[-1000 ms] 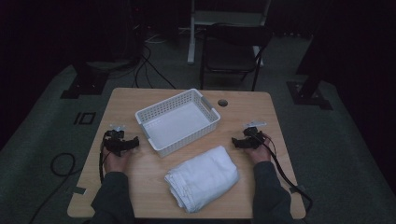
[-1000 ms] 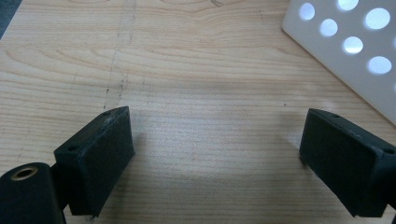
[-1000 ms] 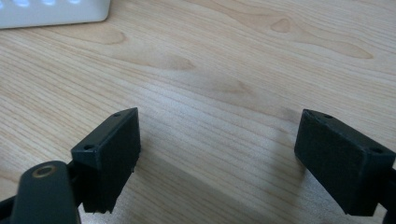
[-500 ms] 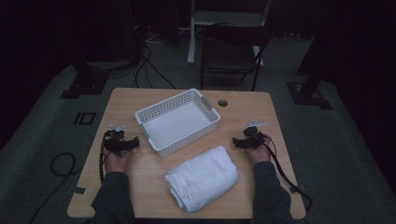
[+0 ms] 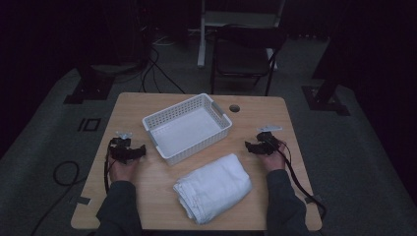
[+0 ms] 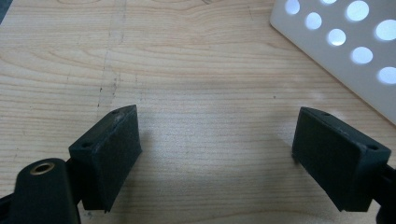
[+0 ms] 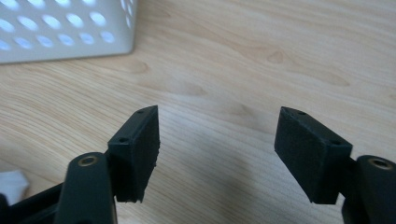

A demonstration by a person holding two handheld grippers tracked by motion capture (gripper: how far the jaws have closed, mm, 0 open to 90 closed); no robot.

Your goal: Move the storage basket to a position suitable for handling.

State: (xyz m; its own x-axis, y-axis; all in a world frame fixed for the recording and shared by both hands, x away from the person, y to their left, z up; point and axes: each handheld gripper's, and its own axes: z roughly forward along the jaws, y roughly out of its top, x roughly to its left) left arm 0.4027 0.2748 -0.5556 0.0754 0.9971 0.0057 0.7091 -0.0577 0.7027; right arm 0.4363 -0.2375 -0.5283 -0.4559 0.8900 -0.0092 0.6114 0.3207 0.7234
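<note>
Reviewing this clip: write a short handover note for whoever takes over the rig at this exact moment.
Left gripper: resting on the table left of the basket, jaws open, just been closing slightly, nothing between them.
Right gripper: resting at the table's right side, jaws open, just been closing, nothing between them.
Things: empty white perforated basket at table centre; folded white towel lying on the table in front of it, between the two forearms.
Done: nothing handled yet; towel untouched.
Left: likely grasp the towel and put it in the basket.
</note>
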